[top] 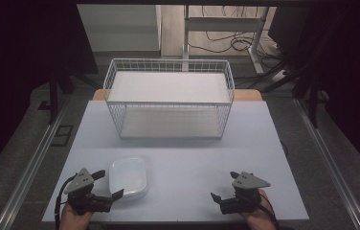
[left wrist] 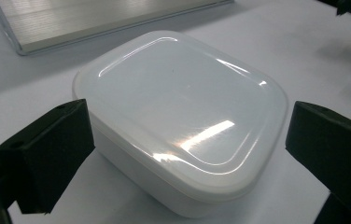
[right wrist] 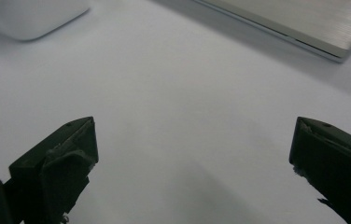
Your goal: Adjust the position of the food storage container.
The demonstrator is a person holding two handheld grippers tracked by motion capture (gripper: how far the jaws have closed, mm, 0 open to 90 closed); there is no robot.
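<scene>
A white lidded plastic box (top: 129,178) lies on the white table near the front left. My left gripper (top: 109,184) stands open at the box's left side, its jaws spread wide on either side of the box's near end without touching it. In the left gripper view the box (left wrist: 183,121) sits between and just beyond the two black jaws. My right gripper (top: 225,186) rests open near the front right of the table, with bare tabletop between its jaws (right wrist: 192,163). A corner of the white box (right wrist: 26,16) shows at the top left of the right gripper view.
A white wire basket (top: 168,98) with a flat shelf on top stands at the middle back of the table. Its base edge (left wrist: 108,21) appears beyond the box. The table's front edge (top: 178,221) is close under both hands. Dark floor and rails flank the table.
</scene>
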